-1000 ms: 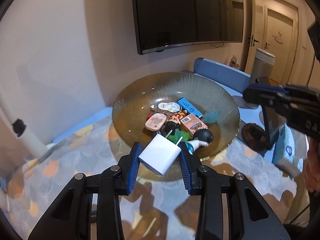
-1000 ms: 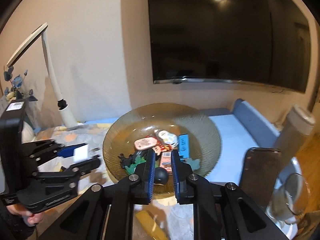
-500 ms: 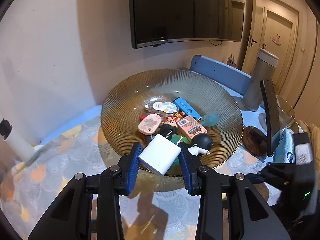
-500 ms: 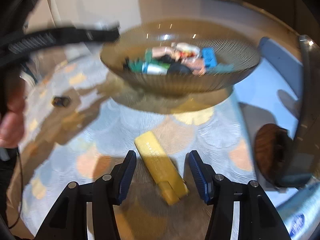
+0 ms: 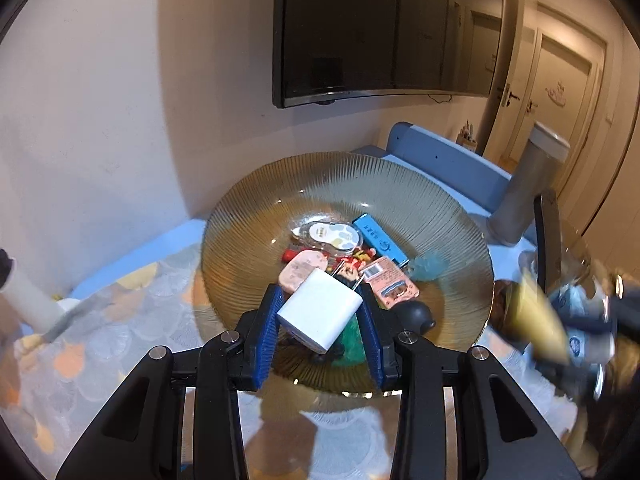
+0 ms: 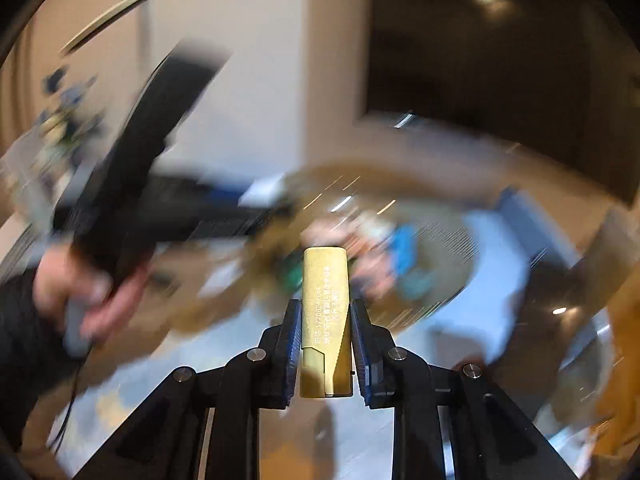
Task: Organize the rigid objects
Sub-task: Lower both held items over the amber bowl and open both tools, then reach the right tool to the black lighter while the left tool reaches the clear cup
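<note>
My left gripper (image 5: pixel 320 312) is shut on a white plug charger (image 5: pixel 320 310), held above the near rim of a ribbed amber glass bowl (image 5: pixel 400 192). The bowl holds several small things, among them a blue box (image 5: pixel 380 238), a pink tag (image 5: pixel 302 272) and a black ball (image 5: pixel 414 314). My right gripper (image 6: pixel 325 334) is shut on a yellow lighter-like bar (image 6: pixel 325 312), lifted off the table; the bar shows blurred at the right of the left wrist view (image 5: pixel 540 320). The right wrist view is motion-blurred; the bowl (image 6: pixel 440 280) lies ahead.
A grey cylinder canister (image 5: pixel 528 188) and a dark stand with a phone (image 5: pixel 546 236) are right of the bowl. A white lamp base (image 5: pixel 28 300) stands at the left. A TV (image 5: pixel 380 28) hangs on the wall. The table has a patterned cloth (image 5: pixel 100 340).
My right gripper closed on the yellow bar and lifted it from the table, swinging up toward the bowl. My left gripper moved a little forward over the bowl's near rim, still holding the charger.
</note>
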The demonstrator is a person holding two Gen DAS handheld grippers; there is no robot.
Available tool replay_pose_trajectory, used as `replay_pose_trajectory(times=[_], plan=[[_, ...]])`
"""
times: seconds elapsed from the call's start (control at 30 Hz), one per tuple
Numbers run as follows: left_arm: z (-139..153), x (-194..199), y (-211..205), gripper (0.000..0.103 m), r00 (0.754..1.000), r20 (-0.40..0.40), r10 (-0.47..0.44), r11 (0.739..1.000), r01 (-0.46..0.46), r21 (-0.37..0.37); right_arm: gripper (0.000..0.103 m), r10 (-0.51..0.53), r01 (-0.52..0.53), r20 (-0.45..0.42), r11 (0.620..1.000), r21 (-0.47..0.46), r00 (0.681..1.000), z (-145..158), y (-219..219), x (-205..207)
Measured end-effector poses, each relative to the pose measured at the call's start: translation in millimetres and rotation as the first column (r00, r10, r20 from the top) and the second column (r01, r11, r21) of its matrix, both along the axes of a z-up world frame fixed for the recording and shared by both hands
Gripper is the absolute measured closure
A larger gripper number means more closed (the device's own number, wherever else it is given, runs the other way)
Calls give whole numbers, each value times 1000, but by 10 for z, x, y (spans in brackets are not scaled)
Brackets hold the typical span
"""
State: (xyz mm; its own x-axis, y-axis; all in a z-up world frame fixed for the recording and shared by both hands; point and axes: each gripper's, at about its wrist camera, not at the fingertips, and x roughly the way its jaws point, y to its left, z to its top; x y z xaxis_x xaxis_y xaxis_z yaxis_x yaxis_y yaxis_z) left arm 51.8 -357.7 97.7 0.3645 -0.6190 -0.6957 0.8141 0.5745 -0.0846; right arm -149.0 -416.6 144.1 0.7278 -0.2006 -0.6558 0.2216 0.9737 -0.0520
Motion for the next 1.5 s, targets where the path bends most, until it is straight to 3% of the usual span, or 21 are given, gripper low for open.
replay_pose_trajectory(times=[0.2,0.23,0.3,0.5,0.6,0.63,0.77,0.83,0.93,1.03,1.23,1.37,1.5], plan=[[-129,154,-125,65,1000,-21,3,1000,-3,12,80,-150,154,-122,988,24,981,-219,-468,619],[-109,162,-122,58,1000,-7,15,1000,-15,6,80,-172,176,-124,984,17,977,-237,-508,673],[-26,170,-66,35,999,23,45,999,-45,-12,79,-209,214,-117,976,34,971,-265,-607,758],[294,155,573,31,992,29,124,989,-121,-82,76,-176,179,-45,982,63,983,-66,-487,644],[366,30,1154,31,983,8,182,977,-181,-110,45,-75,74,14,993,97,997,44,-80,515],[377,-29,1394,31,974,13,225,969,-222,-107,40,-44,40,39,993,113,998,61,36,483],[350,-266,2242,29,920,40,391,918,-386,-94,40,143,-154,73,973,173,987,-22,662,476],[172,-447,2702,23,870,36,491,870,-487,-77,38,210,-215,46,953,212,977,-197,953,526],[-201,-569,3076,22,829,26,559,829,-559,-6,38,283,-265,-19,916,301,959,-642,1307,644],[-520,-613,3298,22,784,76,616,781,-621,72,38,312,-288,-43,915,283,949,-926,1477,737],[-823,-505,3495,22,760,-20,650,759,-647,74,38,282,-241,-86,916,322,956,-1127,1415,812],[-833,-572,3431,22,769,8,639,766,-637,84,38,269,-217,-92,902,373,959,-1198,1338,827],[-764,-539,3405,22,769,4,640,765,-637,92,38,267,-224,-105,925,308,958,-1166,1451,813]])
